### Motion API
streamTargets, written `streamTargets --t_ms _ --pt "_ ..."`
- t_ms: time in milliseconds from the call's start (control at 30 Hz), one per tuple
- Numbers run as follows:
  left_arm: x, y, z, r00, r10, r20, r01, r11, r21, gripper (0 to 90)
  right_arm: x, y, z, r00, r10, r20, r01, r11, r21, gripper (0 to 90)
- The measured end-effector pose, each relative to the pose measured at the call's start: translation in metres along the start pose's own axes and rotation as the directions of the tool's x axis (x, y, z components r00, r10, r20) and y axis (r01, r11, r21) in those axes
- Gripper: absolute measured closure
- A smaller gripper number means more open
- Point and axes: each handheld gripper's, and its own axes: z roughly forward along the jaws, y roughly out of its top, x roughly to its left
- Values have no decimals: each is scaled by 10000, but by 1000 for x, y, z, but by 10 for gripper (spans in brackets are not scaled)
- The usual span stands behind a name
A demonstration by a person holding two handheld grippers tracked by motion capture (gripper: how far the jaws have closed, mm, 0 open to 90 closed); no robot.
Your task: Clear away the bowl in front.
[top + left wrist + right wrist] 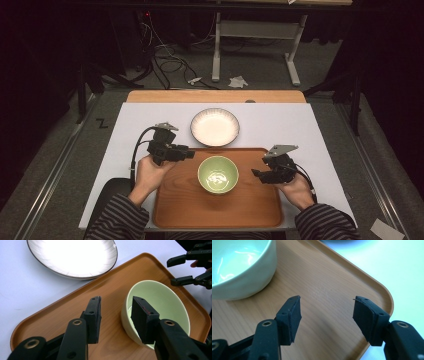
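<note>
Forearms in striped sleeves come up from the bottom edge of the high view, each hand wrapped round a black gripper: the left gripper (189, 154) sits over the left rim of the wooden tray (172, 207) with its jaws aimed toward the green bowl (218, 174), and the right gripper (256, 173) sits over the tray's right side, aimed at the bowl from the other side. The bowl stands upright near the tray's middle; beyond the tray, on the white table cover (295, 125), lies a white plate (215, 127) with a dark rim. In the left gripper view, the left gripper (116, 315) has its 2 jaws partly apart, gripping nothing, near the bowl (162, 300), whose inside looks bare. In the right gripper view, the right gripper (325, 312) stands wide apart over bare tray wood (324, 285), clasping nothing, the bowl (239, 265) well to one side.
</note>
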Motion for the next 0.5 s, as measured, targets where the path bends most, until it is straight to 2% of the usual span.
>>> streamTargets --t_ms 233,500 --pt "8 -2 1 9995 32 -301 -35 9999 -113 592 0 0 -1 10000 27 43 -27 10000 30 405" --pt "17 -3 5 9979 -221 -608 206 9995 -255 584 0 0 -1 10000 24 38 -24 10000 34 405"
